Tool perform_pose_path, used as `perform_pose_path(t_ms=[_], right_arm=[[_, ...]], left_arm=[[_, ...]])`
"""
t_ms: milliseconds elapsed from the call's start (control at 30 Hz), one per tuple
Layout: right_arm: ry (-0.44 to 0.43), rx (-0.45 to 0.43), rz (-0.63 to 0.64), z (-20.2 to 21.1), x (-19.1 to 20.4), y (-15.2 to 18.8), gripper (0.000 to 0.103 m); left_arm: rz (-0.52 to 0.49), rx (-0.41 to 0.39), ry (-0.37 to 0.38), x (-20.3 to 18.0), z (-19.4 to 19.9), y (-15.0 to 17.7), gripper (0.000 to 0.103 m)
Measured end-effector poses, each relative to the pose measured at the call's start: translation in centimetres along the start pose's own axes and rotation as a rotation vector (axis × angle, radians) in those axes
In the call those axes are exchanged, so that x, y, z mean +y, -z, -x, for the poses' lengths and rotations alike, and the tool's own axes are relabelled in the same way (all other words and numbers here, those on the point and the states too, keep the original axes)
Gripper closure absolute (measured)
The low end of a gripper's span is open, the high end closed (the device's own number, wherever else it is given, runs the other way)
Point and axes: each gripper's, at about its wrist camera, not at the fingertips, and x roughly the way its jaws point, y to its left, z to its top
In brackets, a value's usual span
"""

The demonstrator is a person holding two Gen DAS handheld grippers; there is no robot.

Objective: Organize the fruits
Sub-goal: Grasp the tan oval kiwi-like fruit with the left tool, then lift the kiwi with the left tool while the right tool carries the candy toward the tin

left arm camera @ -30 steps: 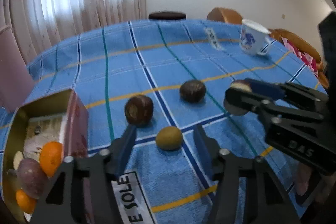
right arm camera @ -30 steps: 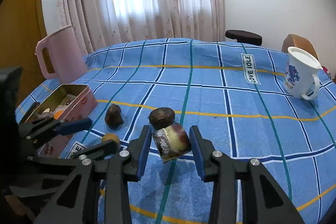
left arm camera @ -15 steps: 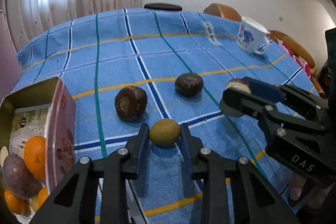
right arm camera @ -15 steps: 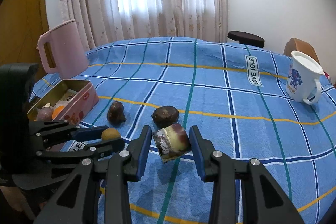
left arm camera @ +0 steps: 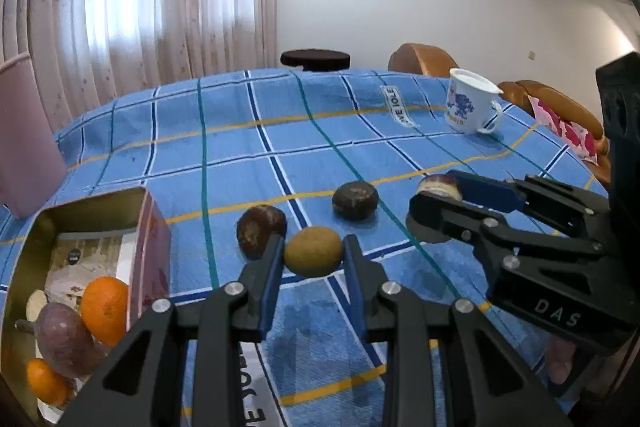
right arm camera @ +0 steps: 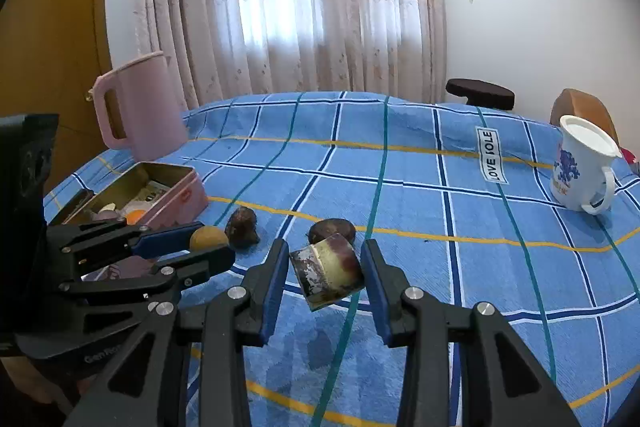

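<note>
left tool (left arm camera: 314,257) pinches a small round olive-brown fruit (left arm camera: 314,251) btwn its blue pads, fruit looks just clear of the blue checked cloth (left arm camera: 240,155) on the table. its jaws closed onto that fruit within the last sec. right tool (right arm camera: 326,273) clamps a cut chunk of fruit w/ purple-brown skin and pale flesh (right arm camera: 328,273), held tilted above the cloth, cut face toward the cam.

two dark brown wrinkled round fruits lie on the cloth: one (left arm camera: 261,231) just left of and behind the left tool's tip, the other (left arm camera: 355,200) further back and to the right, apart from each other.

open gold-lined pink tin (left arm camera: 150,247) sits at the left w/ two oranges (left arm camera: 105,309), a dull purple fruit (left arm camera: 66,341) and paper scraps inside. pink plastic jug (right arm camera: 140,107) stands behind the tin. white mug w/ blue print (right arm camera: 584,167) stands far right, well apart from the fruit.
</note>
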Motion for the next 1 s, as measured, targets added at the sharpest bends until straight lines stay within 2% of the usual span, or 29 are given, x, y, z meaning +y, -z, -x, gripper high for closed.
perform_pose_path(t_ms=[1000], right_arm=[[-0.018,-0.126,0.032,2.3,0.5,0.3,0.063]], left_arm=[[0.000,-0.138,-0.047,-0.2,2.6,0.4,0.072]])
